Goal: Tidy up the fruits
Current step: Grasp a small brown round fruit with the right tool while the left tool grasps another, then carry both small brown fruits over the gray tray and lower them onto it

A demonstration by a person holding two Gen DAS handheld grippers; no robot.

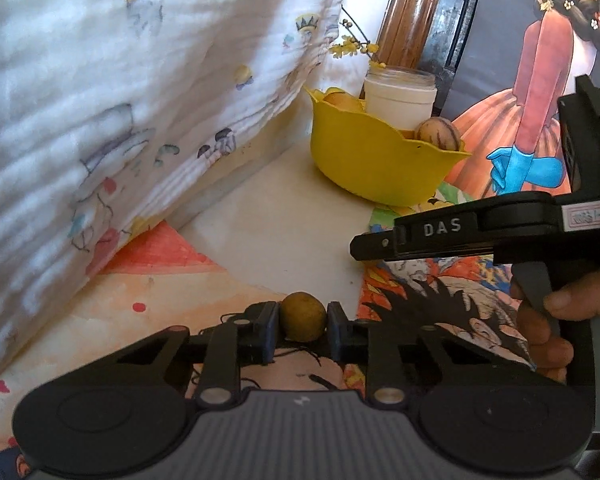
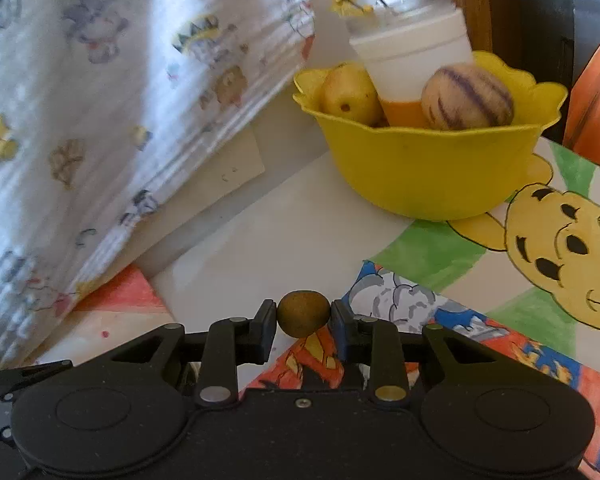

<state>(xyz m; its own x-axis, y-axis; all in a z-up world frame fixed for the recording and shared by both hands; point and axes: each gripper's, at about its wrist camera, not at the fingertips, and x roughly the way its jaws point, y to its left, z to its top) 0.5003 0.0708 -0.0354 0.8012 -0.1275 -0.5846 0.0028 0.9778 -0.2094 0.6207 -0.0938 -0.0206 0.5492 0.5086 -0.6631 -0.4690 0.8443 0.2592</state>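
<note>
My left gripper (image 1: 303,322) is shut on a small round brownish-yellow fruit (image 1: 302,317), just above the picture-covered table. My right gripper (image 2: 303,315) is shut on a second small brown round fruit (image 2: 303,313). Seen from the side at the right of the left wrist view, the right gripper (image 1: 364,246) is held by a hand (image 1: 560,320). Ahead stands a yellow scalloped bowl (image 2: 428,168) (image 1: 376,164). In it lie a striped pale fruit (image 2: 467,98) (image 1: 438,135) and a yellow fruit (image 2: 350,94) (image 1: 338,100).
A white cup with an orange base (image 2: 414,60) stands in the bowl. A printed white cloth (image 1: 120,100) slopes along the left side. Coloured drawings (image 2: 560,248) cover the table (image 2: 260,248). A wooden post (image 1: 414,12) and a painted panel stand behind.
</note>
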